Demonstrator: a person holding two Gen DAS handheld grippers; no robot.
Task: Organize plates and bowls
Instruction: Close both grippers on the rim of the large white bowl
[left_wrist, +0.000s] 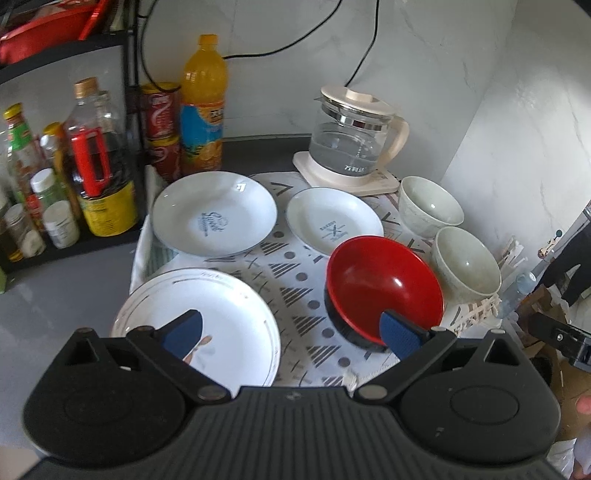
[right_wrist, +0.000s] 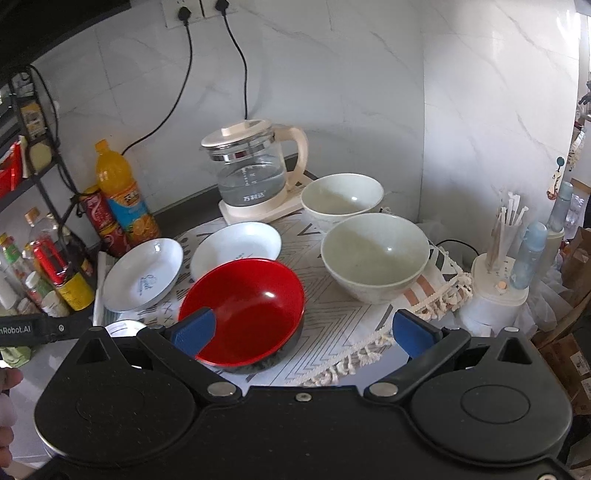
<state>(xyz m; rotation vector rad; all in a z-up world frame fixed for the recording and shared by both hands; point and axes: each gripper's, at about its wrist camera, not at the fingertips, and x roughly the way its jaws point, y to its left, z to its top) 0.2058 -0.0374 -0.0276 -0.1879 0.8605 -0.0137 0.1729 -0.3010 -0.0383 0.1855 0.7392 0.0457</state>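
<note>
On a patterned cloth (left_wrist: 295, 291) lie three white plates: a large near one (left_wrist: 229, 317), a back-left one (left_wrist: 214, 214) and a smaller back one (left_wrist: 332, 218). A red bowl (left_wrist: 384, 284) sits right of centre, and two pale bowls (left_wrist: 428, 203) (left_wrist: 465, 262) stand at the right. My left gripper (left_wrist: 291, 332) is open, above the near plate and the red bowl's near rim, holding nothing. My right gripper (right_wrist: 303, 332) is open and empty, its left finger over the red bowl (right_wrist: 247, 306), with the pale bowls (right_wrist: 373, 254) (right_wrist: 341, 195) beyond.
A glass kettle (left_wrist: 354, 140) on its base stands at the back. An orange drink bottle (left_wrist: 203, 103), red cans (left_wrist: 160, 129) and a rack of bottles (left_wrist: 55, 177) stand at the left. A white holder with sticks (right_wrist: 502, 266) stands right of the cloth.
</note>
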